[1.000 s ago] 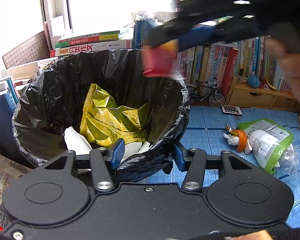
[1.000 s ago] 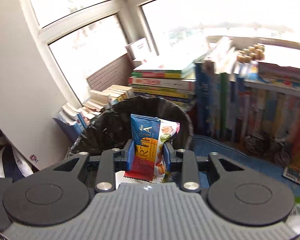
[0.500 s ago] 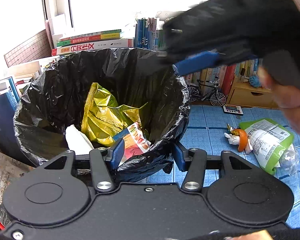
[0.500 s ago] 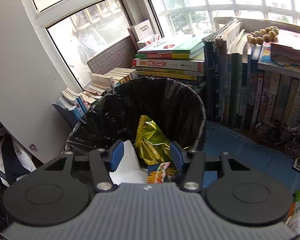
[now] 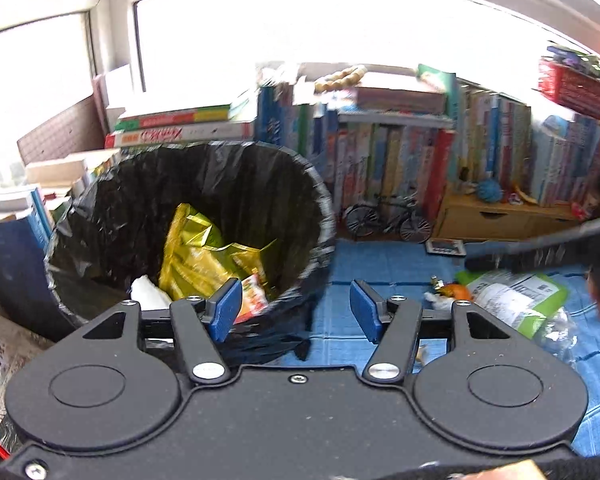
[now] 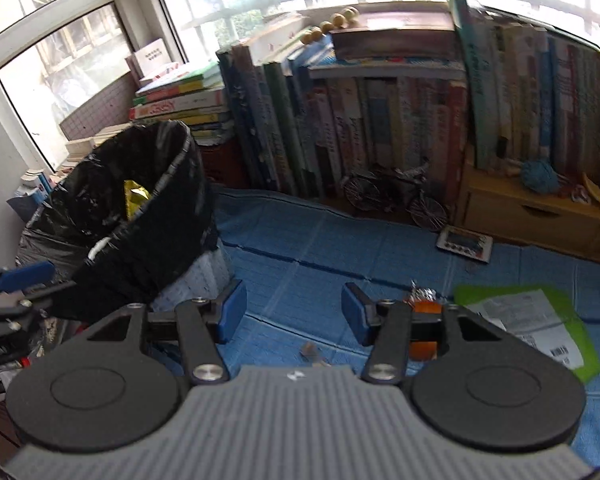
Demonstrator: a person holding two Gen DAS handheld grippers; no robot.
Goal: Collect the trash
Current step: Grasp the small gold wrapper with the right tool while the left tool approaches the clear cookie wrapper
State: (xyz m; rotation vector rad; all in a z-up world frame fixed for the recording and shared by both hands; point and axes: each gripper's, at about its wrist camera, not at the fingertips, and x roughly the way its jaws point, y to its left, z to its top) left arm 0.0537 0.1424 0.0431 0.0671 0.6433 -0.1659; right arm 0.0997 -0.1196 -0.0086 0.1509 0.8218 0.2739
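A bin lined with a black bag (image 5: 260, 200) holds a gold snack bag (image 5: 196, 256), a red-orange wrapper (image 5: 254, 300) and white paper (image 5: 148, 292). My left gripper (image 5: 296, 314) hangs at the bin's near rim. Its jaws are opening; slack bag edge lies between them, untouched by the pads. My right gripper (image 6: 294, 316) is open and empty over the blue mat (image 6: 300, 248), right of the bin (image 6: 148, 208). A green and white package (image 6: 532, 320) and an orange piece (image 6: 424, 308) lie past its right finger. A small scrap (image 6: 308, 350) sits just below its jaws.
Rows of books (image 6: 380, 120) line the back wall, with a model bicycle (image 6: 396, 196), a small keypad device (image 6: 464, 242) and a wooden drawer unit (image 6: 532, 212) in front. Clear plastic (image 5: 560, 332) lies beside the green package (image 5: 516, 296). Book stacks (image 5: 16, 232) crowd the bin's left.
The right gripper let the snack wrapper fall into the bin, opened, then swung right and down towards the floor. The left gripper's jaws widened off the bag rim and it drew back a little.
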